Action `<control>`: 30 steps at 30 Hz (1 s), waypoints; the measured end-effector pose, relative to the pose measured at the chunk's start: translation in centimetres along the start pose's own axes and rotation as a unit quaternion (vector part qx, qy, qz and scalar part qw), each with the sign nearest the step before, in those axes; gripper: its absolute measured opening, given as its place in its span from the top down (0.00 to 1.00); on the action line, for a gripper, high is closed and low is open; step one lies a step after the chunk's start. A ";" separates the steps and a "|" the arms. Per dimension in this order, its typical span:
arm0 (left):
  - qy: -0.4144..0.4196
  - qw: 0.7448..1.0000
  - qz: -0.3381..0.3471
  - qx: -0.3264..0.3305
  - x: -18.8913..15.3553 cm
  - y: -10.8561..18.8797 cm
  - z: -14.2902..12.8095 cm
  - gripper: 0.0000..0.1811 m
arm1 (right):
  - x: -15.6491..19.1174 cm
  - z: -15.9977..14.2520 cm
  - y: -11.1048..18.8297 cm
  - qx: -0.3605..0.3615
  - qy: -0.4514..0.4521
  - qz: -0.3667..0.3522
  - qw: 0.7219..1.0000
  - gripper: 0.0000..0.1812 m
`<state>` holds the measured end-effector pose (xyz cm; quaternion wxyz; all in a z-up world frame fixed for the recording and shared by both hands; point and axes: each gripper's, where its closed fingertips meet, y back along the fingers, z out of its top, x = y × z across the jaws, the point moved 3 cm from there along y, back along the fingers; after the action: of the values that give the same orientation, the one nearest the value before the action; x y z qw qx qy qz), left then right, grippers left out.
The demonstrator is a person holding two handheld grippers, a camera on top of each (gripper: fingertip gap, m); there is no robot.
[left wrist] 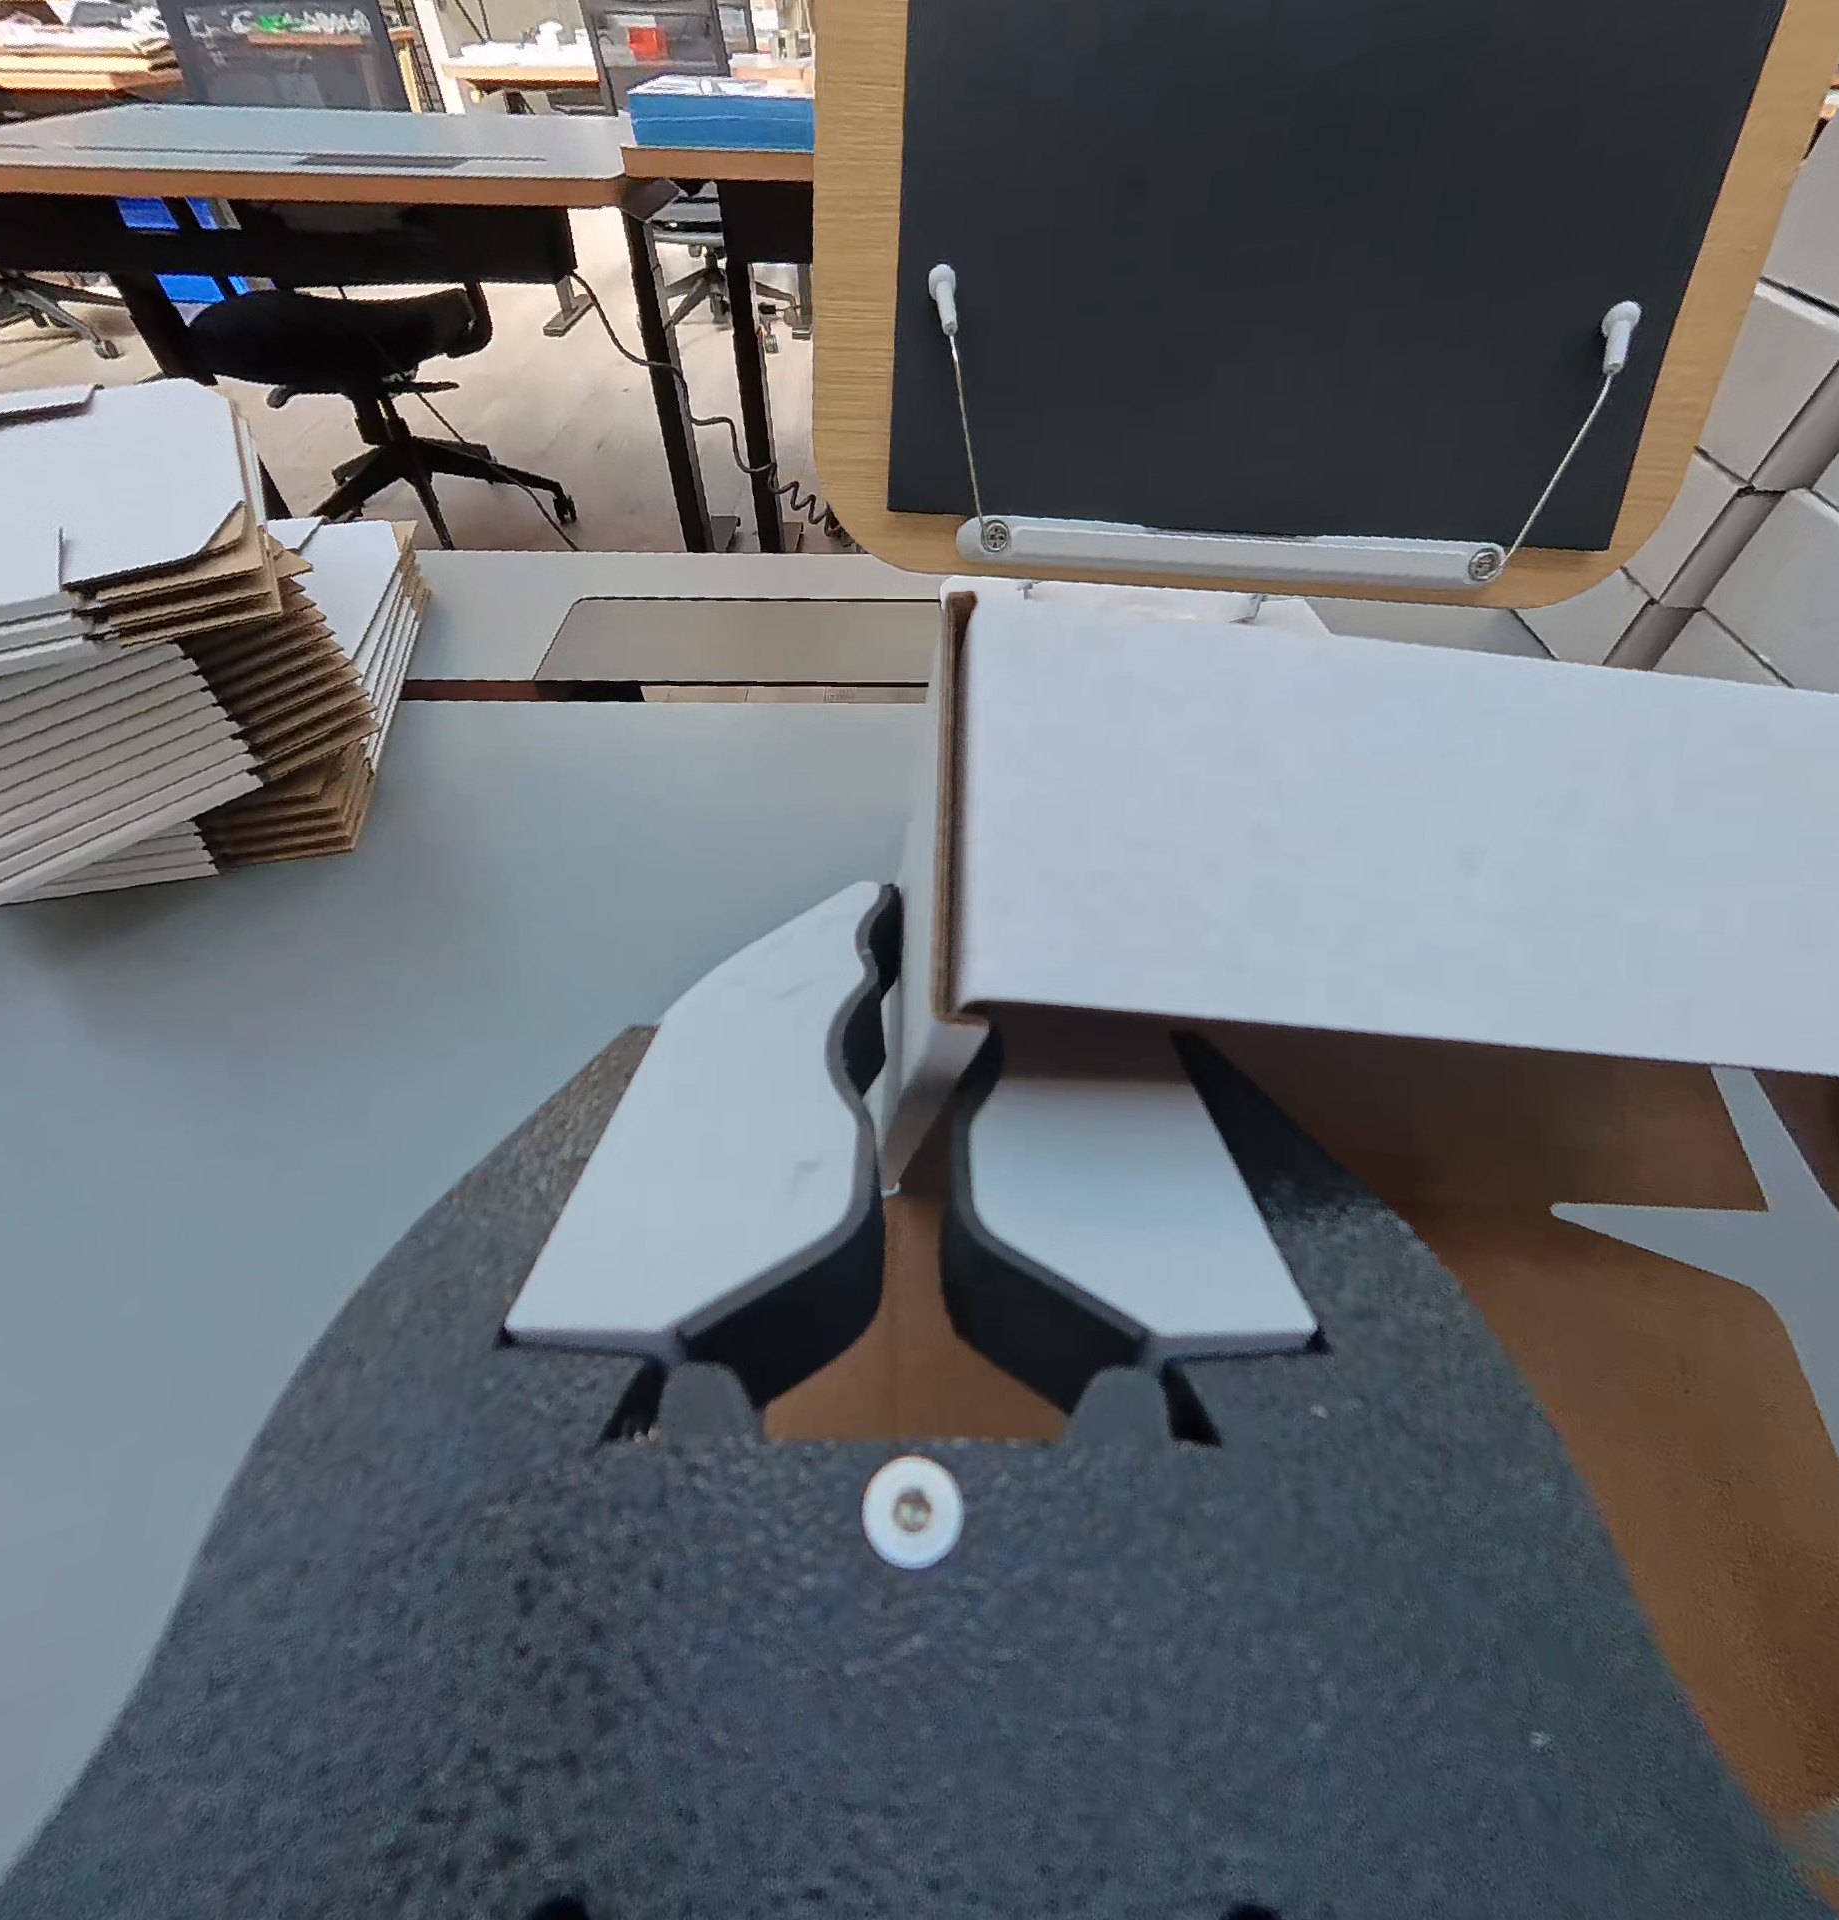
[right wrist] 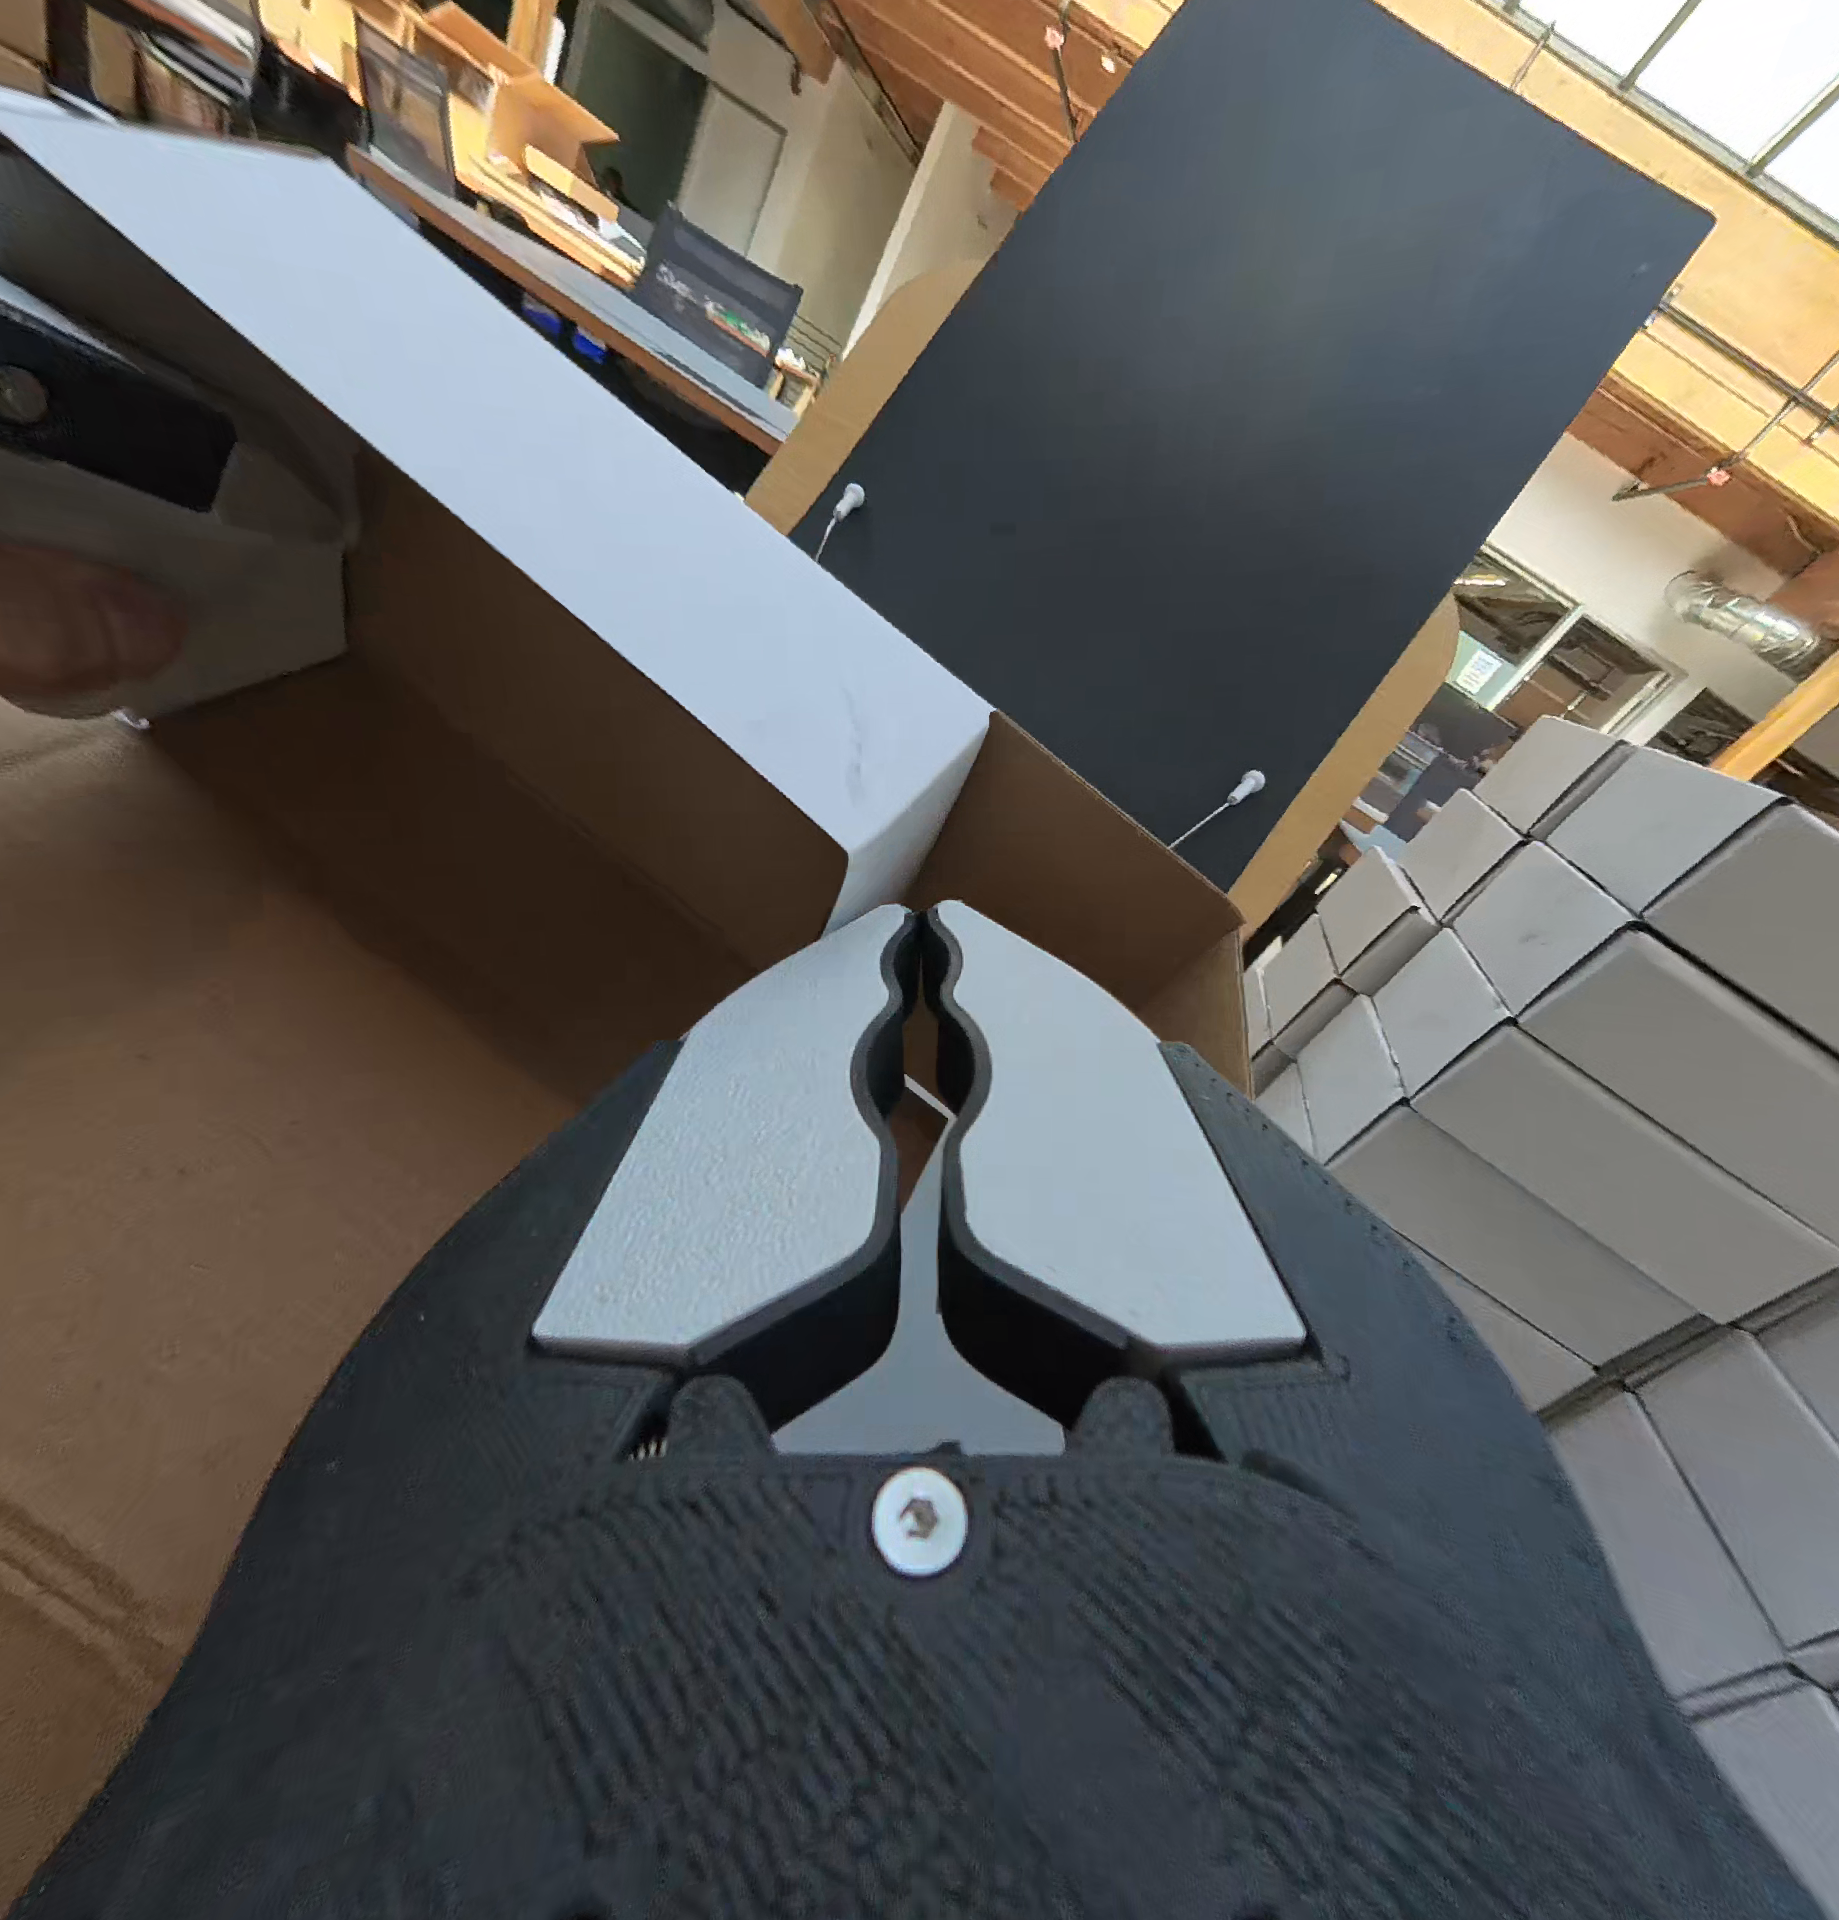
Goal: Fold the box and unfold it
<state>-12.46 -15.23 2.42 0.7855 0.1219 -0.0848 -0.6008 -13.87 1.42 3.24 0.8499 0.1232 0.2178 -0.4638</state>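
The box is white outside and brown inside and lies partly folded on the grey table [left wrist: 375,1039]. Its long white wall [left wrist: 1414,852] stands up over the brown base [left wrist: 1517,1299]. My left gripper [left wrist: 930,987] is shut on the white side flap [left wrist: 920,1081] at the wall's left end. In the right wrist view the same wall [right wrist: 582,499] rises over the brown base [right wrist: 271,1091], with the left gripper [right wrist: 84,416] and a hand at its far end. My right gripper [right wrist: 920,920] is shut, its tips against the upright brown side flap [right wrist: 1102,894]; I cannot tell whether it pinches it.
A stack of flat box blanks [left wrist: 146,707] sits at the table's left. Several folded white boxes [right wrist: 1673,1091] are piled on the right. A black board in a wooden frame [left wrist: 1289,260] stands right behind the box. Desks and an office chair [left wrist: 375,343] are beyond.
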 end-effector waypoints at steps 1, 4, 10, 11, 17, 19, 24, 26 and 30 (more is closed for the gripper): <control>0.006 1.000 -0.004 -0.001 0.1 0.0 0.0 0.97 | 0.0 0.1 0.1 -0.017 -0.017 0.004 1.000 1.00; 0.030 0.999 -0.019 0.001 0.1 0.1 -0.2 0.96 | 0.1 0.2 0.1 -0.045 -0.051 0.024 0.997 1.00; 0.081 0.995 -0.064 0.002 -0.5 0.1 -0.6 0.96 | 0.0 -0.5 0.0 -0.058 -0.118 0.064 0.989 1.00; 0.084 0.994 -0.073 0.002 -0.8 0.1 -0.7 0.96 | 0.2 -1.0 -0.2 -0.039 -0.101 0.063 0.992 1.00; 0.039 0.997 -0.062 -0.011 -2.1 0.2 -0.5 0.97 | -2.2 0.4 1.0 -0.049 -0.056 -0.022 0.997 1.00; 0.024 0.998 -0.051 -0.016 -2.1 0.3 -0.5 0.97 | -2.5 0.3 0.6 -0.034 -0.037 -0.020 0.999 1.00; -0.046 0.998 -0.017 -0.037 -2.6 1.1 0.2 0.97 | -2.1 0.4 0.3 -0.019 -0.001 -0.001 1.000 1.00; -0.054 0.998 -0.017 -0.039 -2.9 1.2 0.2 0.97 | -1.6 0.7 0.3 -0.019 -0.031 0.017 0.999 1.00; -0.091 0.995 -0.004 -0.042 -3.3 1.2 -0.1 0.97 | -1.3 1.1 0.3 -0.049 -0.175 0.082 0.980 1.00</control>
<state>-12.20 -11.71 2.68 0.7769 0.0338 -0.1299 -0.6152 -13.93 2.10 4.81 0.9151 0.0157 0.0773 -0.3955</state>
